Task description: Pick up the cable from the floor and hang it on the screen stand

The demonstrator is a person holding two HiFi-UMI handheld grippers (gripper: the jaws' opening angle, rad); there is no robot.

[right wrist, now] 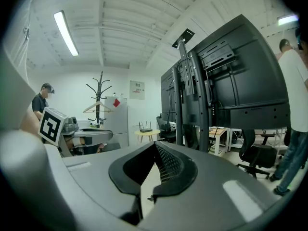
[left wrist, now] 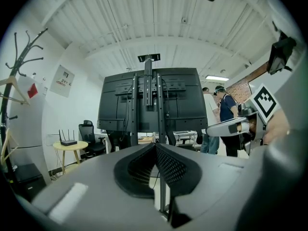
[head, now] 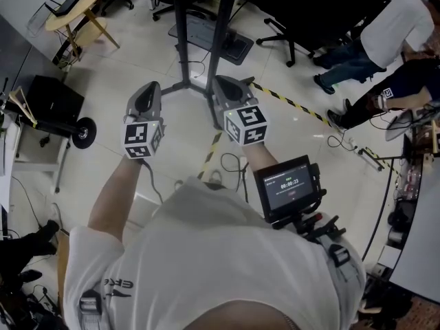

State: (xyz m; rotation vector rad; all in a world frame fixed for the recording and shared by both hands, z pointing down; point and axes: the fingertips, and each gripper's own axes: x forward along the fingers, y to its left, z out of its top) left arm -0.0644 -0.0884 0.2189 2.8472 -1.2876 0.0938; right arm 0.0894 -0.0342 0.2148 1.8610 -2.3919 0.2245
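- Two grippers are held up side by side in front of the person, and both are empty. The left gripper (head: 147, 91) has its jaws pressed together, and the right gripper (head: 224, 84) has its jaw tips touching too.
- Each one carries a cube with black-and-white square markers. It's just patterns, no letters.
- The cable (head: 232, 163) is down on the floor tiles. In the head view it's a black loop just below the right gripper, right beside the yellow-black tape (head: 289, 103). Neither gripper touches it.
- The screen stand (head: 218, 33) is straight ahead, with its dark posts just beyond the gripper tips. The left gripper view looks at the back of the screens mounted on it.
- Readable stuff: the small monitor (head: 290, 184) on the rig at the person's right side shows a line of timer-like digits, too small to trust. The wall poster (left wrist: 62, 81) isn't legible either.
- A router sits on the round table (head: 74, 7), off to the left of the stand.
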